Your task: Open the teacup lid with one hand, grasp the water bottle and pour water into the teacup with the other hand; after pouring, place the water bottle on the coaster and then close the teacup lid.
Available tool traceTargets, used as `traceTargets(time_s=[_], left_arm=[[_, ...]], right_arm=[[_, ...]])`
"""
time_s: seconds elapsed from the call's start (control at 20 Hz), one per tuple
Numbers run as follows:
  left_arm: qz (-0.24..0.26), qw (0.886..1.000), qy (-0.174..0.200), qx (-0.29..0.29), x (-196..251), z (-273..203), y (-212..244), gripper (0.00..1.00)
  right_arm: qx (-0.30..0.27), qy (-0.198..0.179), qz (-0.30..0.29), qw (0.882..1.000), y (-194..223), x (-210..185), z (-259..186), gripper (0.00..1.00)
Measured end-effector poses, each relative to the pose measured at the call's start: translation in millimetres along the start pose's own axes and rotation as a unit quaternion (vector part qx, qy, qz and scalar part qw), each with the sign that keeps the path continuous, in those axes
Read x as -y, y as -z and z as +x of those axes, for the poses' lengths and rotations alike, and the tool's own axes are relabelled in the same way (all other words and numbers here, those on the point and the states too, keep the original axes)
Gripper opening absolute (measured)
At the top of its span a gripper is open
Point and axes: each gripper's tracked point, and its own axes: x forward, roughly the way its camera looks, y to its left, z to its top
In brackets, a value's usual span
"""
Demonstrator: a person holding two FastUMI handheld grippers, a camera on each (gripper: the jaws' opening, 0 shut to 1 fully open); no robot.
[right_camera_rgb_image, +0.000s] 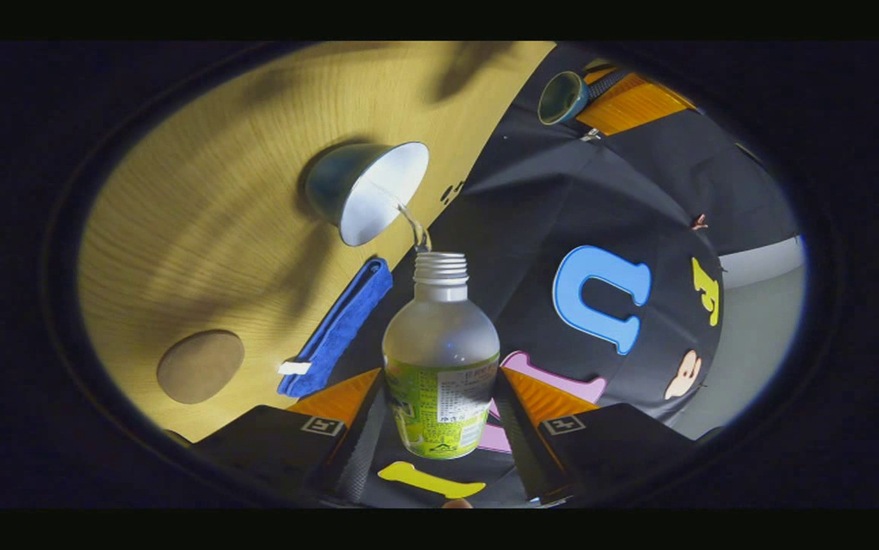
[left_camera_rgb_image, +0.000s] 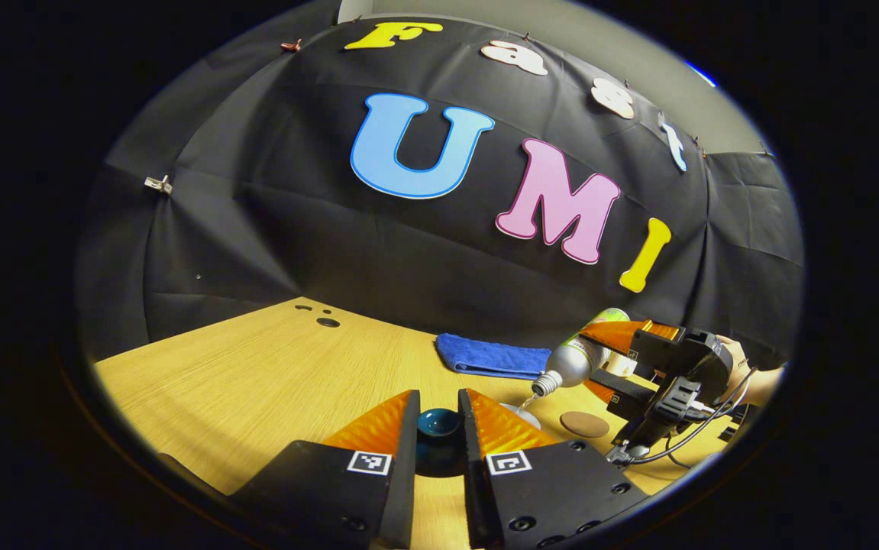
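Water (right_camera_rgb_image: 411, 221) is running in a thin stream from the tilted water bottle (right_camera_rgb_image: 441, 367) into the teacup (right_camera_rgb_image: 366, 191), which sits on the wooden table (right_camera_rgb_image: 202, 229) at about eleven o'clock from the bottle's mouth in the right gripper view. My right gripper (right_camera_rgb_image: 439, 424) has both fingers pressed on the bottle's labelled body. My left gripper (left_camera_rgb_image: 439, 428) is closed on the knob of the teacup lid (left_camera_rgb_image: 439, 431), held clear of the cup. The coaster (right_camera_rgb_image: 201, 366) lies bare at about eight o'clock in the right gripper view, with a blue cloth (right_camera_rgb_image: 340, 325) between it and the bottle. The stream lands near the cup's rim, so a small wobble of my right hand could send water onto the table. Tilting further might overfill the cup. The smooth bottle could also slip in my fingers.
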Motion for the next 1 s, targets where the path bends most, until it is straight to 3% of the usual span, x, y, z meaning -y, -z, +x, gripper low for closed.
traceTargets(time_s=[0.3, 0.6, 0.65, 0.8, 0.85, 1.0], left_arm=[[-0.002, 1.000, 0.000, 0.000, 0, 0, 0, 0.31], [-0.001, 1.000, 0.000, 0.000, 0, 0, 0, 0.31], [-0.001, 1.000, 0.001, -0.001, 0, 0, -1, 0.31], [-0.002, 1.000, 0.000, 0.000, 0, -1, 0, 0.31], [-0.002, 1.000, 0.000, 0.000, -1, -1, -1, 0.31], [-0.003, 1.000, 0.000, 0.001, 0, 0, -1, 0.31]], right_arm=[[0.005, 0.004, -0.020, 1.000, -1, 4, 0, 0.75], [0.019, 0.013, -0.052, 0.998, -4, 11, 3, 0.78], [0.019, 0.016, -0.058, 0.998, -2, 12, 4, 0.75], [0.023, 0.026, -0.085, 0.996, -3, 19, 5, 0.82], [0.027, 0.031, -0.096, 0.995, -4, 22, 5, 0.78], [0.031, 0.044, -0.117, 0.992, -5, 30, 5, 0.78]])
